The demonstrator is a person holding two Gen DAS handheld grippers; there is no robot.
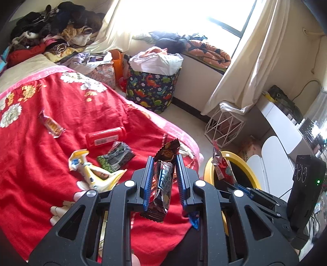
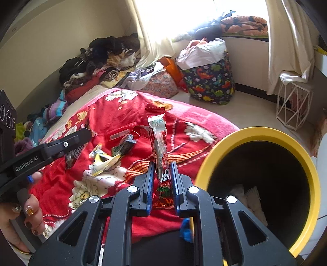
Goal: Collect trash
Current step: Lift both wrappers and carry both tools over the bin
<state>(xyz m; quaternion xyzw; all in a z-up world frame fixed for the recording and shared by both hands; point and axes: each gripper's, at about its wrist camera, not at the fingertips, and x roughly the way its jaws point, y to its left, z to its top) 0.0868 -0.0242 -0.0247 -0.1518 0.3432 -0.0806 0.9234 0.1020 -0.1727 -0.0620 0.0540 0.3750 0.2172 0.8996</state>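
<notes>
Dark wrapper (image 1: 163, 180) pinched mid-length in left tool (image 1: 163, 180), over bed's (image 1: 61, 122) near edge. Red wrapper (image 2: 161, 163) clamped in right tool (image 2: 162, 184), beside bin (image 2: 265, 135). Light, crinkly, slippery stuff; best gripped mid-body. More wrappers (image 1: 114, 155) mid-bed.

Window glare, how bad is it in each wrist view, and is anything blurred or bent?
Left wrist view: the window is blown out white, the bed edge bows from fisheye, and the dark snack wrapper stays sharp. Right wrist view: similar glare up top, the yellow trash bin has a slightly soft rim, and the red wrapper is clear.
</notes>
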